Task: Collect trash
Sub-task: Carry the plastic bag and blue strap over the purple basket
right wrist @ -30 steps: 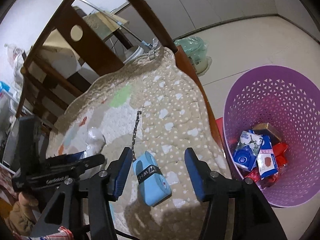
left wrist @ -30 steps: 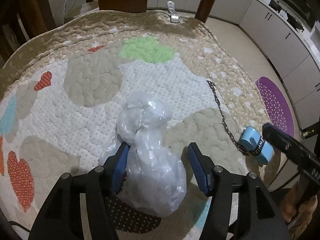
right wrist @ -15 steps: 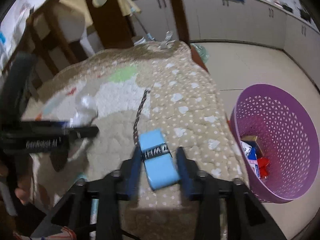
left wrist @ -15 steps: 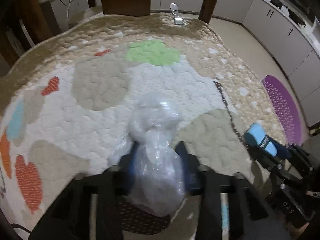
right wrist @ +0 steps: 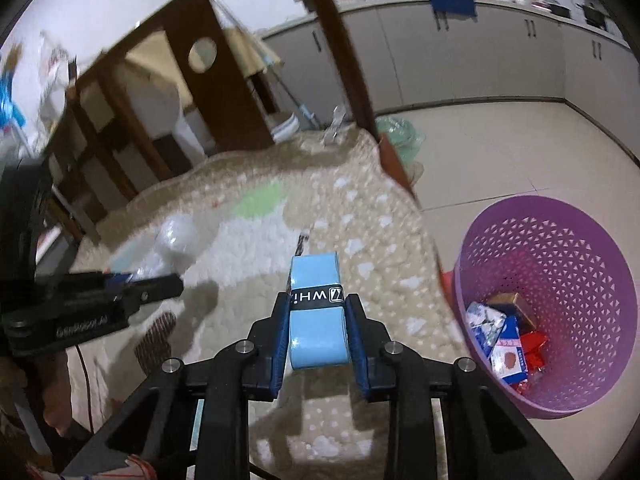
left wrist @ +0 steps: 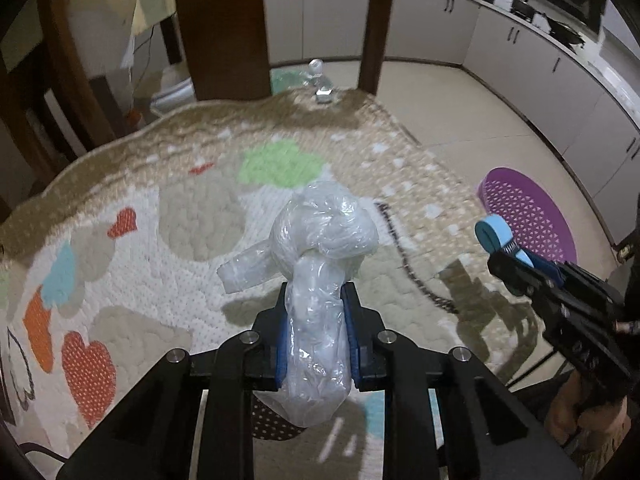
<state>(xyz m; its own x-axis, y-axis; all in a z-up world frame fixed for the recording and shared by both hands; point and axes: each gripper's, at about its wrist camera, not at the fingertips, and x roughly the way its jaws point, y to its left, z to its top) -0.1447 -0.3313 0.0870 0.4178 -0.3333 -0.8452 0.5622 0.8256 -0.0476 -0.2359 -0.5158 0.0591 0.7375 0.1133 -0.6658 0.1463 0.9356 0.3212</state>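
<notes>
A knotted clear plastic bag point(left wrist: 324, 232) hangs just above the quilted table cover point(left wrist: 188, 216). My left gripper point(left wrist: 314, 292) pinches the bag's lower part, and its jaws are still closing on it. A light blue roll with a black band point(right wrist: 316, 280) sits between the blue pads of my right gripper point(right wrist: 317, 300), whose jaws are also closing on it, lifted off the cover. The left wrist view has the right gripper point(left wrist: 500, 258) with the roll point(left wrist: 490, 234) at the right. In the right wrist view the left gripper point(right wrist: 168, 284) and the bag point(right wrist: 178, 236) are at the left.
A purple mesh basket point(right wrist: 560, 208) stands on the floor right of the table, holding several cartons; it shows as well in the left wrist view point(left wrist: 532, 216). A black dotted strip point(left wrist: 404, 252) lies on the cover. A wooden chair back point(left wrist: 224, 28) and a metal clip point(left wrist: 322, 88) are at the far edge.
Both grippers went from open around their items to closed on them. Each has since lifted its item off the cover and tipped up, showing more of the room.
</notes>
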